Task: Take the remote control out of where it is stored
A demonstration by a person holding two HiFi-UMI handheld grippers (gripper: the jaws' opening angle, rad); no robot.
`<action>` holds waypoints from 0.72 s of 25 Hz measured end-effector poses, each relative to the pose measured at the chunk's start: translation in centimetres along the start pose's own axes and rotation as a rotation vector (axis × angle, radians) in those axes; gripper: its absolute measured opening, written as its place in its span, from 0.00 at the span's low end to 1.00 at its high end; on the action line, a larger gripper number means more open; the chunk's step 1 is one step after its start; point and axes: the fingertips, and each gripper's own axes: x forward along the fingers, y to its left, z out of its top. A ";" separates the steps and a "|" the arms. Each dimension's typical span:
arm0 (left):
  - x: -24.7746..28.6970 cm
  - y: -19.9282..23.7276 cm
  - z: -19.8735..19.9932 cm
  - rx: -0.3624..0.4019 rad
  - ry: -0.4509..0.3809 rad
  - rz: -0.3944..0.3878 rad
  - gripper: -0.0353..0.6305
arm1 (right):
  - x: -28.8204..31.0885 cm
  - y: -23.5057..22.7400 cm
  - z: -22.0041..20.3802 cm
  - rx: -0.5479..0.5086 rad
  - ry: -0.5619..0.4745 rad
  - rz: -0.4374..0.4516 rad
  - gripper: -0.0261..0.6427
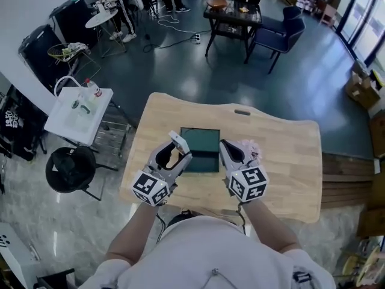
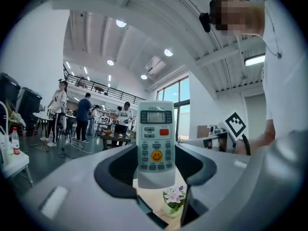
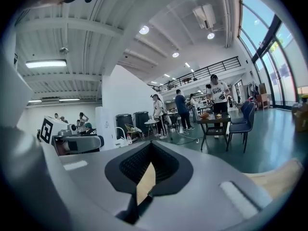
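Left jaws: my left gripper [image 1: 171,160] is clamped on the remote [image 2: 156,138], one jaw against each long side near its lower end.
Remote pose: upright between those jaws, screen and keys facing my camera. Most of its length stands out past the jaw tips.
Right jaws: my right gripper [image 3: 149,177] is closed with nothing in it. Only a thin slit shows between the jaws, with table wood behind it.
Box: a dark, shallow box [image 1: 201,149] lies on the table [image 1: 283,155], between my two grippers and just ahead of them. The remote is outside it, beside its left edge.
Flowers: a small flower pot [image 2: 173,196] sits below the left jaws, toward the right-hand one, and close by my right jaws' tips.
Edges: the table's near edge runs behind both jaws, by my body. Its far edge lies beyond the box.
Open room: there is bare wood to the right of the right jaws and ahead of the box.
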 end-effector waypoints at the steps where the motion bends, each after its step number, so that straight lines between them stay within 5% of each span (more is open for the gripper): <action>1: 0.0 0.0 -0.2 -0.005 0.003 0.002 0.42 | -0.1 0.0 -0.1 -0.004 0.000 -0.003 0.08; 18: 1.1 -0.1 -0.8 -0.001 0.027 -0.005 0.42 | -0.8 -0.6 -0.3 -0.008 -0.007 -0.028 0.08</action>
